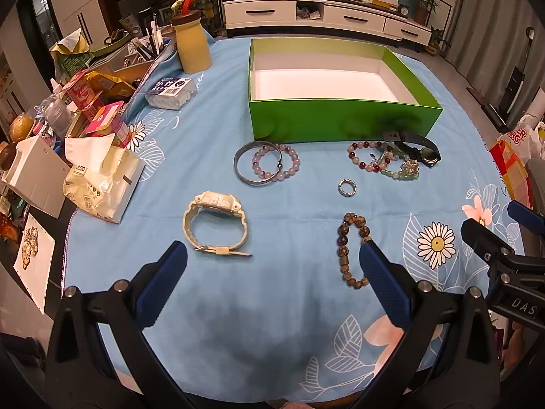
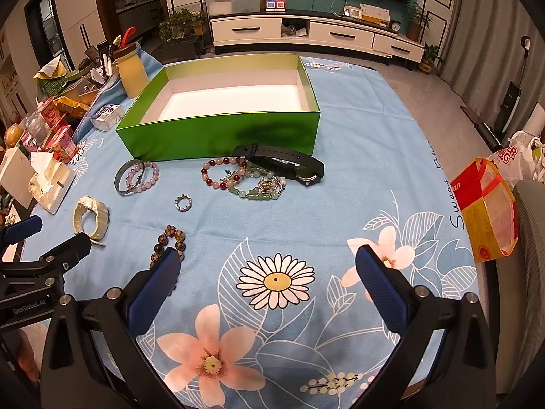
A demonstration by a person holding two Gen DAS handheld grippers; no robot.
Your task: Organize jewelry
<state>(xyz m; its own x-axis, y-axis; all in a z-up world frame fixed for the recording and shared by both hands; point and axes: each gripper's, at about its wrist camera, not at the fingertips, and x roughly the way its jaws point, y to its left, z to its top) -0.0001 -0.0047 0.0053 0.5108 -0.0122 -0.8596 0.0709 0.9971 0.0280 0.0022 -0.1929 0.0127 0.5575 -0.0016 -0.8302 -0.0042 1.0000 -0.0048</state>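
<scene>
left hand-held gripper and right hand-held gripper spread wide, nothing held. jewelry scattered mid-frame on tabletop; green box behind. brown bead bracelet possibly touched by left finger.

Warm indoor light, sharp focus, soft shadows, fisheye-bent dark corners

Black tongs, ribbed blue pads, silver screws

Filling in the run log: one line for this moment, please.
stage: start | left gripper: open, empty | right gripper: open, empty | green box: empty | jewelry: all on tablecloth
</scene>
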